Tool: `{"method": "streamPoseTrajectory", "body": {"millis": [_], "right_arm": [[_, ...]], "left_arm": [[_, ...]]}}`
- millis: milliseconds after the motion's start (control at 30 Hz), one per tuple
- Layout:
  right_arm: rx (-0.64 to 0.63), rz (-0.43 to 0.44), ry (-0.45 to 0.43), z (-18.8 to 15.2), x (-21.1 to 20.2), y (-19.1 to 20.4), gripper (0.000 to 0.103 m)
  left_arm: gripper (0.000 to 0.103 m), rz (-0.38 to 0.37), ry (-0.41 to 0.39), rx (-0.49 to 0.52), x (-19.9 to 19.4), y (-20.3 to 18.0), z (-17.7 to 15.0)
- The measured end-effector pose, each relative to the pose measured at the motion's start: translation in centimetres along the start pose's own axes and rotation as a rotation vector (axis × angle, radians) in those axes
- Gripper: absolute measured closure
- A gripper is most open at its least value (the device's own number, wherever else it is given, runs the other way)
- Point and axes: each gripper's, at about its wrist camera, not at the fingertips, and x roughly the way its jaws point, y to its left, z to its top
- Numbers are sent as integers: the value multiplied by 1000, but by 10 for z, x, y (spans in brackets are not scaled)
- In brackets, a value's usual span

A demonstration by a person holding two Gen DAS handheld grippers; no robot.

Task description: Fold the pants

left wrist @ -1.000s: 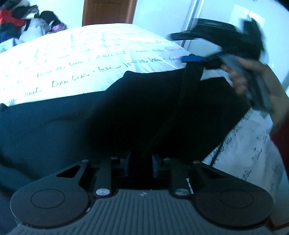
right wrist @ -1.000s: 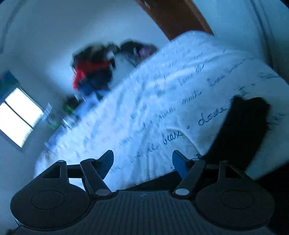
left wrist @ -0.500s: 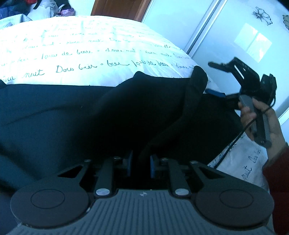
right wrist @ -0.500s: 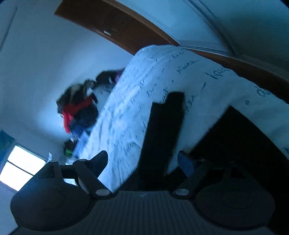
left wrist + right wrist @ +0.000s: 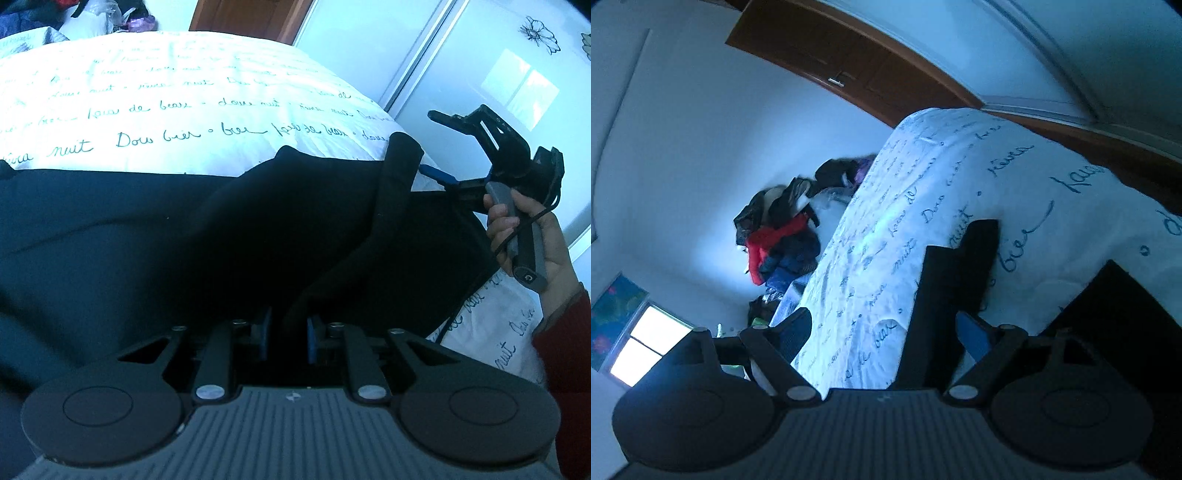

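Left wrist view: left gripper point(image 5: 287, 338) pinches a fold of the dark pants point(image 5: 184, 236) (spread on the bedspread point(image 5: 184, 92)). Right gripper point(image 5: 439, 146) at 2 o'clock, jaws spread.

Right wrist view: right gripper point(image 5: 882, 332) jaws just widened, gaping; a pants strip point(image 5: 938, 295) lies between them, unpinched.

Ahead of you the bed point(image 5: 155, 92) lies bare and white across its far half, open for a reach. The dark pants point(image 5: 184, 240) cover the near half, one fold standing up as a ridge at the right. A clothes pile point(image 5: 783, 236) crowds the far corner, and the wardrobe door point(image 5: 480, 55) walls off the right side.
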Motion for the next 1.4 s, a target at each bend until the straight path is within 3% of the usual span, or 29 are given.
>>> {"method": "streamPoseTrajectory", "body": {"millis": [67,267,567,633,733,767,800,867,967,1100,1167,1333,1400], "right_arm": [[-8,14,-20,0,-4,0,17],[-33,1,37,1,10,3,17],[-29,36,-26,14,27,-7,18],[-30,15,-29,17,34,-8,27],[-42,-82,-6,18,45,-9,78],[-46,-118,4,18,48,-10,96],[-48,-130,5,16,49,-10,96],[-68,-121,-15,12,43,-9,98],[-143,-146,-67,7,25,5,99],[-254,-152,-130,2,-9,33,99],[-296,-154,-152,2,-23,44,99],[-357,-156,-184,3,-46,65,99],[-417,-186,-197,0,-49,76,99]], "left_arm": [[80,0,0,1,0,0,0],[79,4,-7,4,-1,1,-1],[77,7,-8,13,-1,0,-2],[77,11,-9,21,-1,-2,-2],[71,14,-23,60,-2,-8,-4],[61,0,-31,75,-3,-10,-6],[51,-12,-37,94,-3,-13,-7],[48,-7,-45,158,-2,-22,-9],[52,74,-59,283,2,-41,-14],[78,160,-81,371,7,-55,-17],[85,203,-95,403,8,-60,-18],[90,275,-132,499,9,-74,-27],[91,289,-166,492,3,-74,-26]]}}
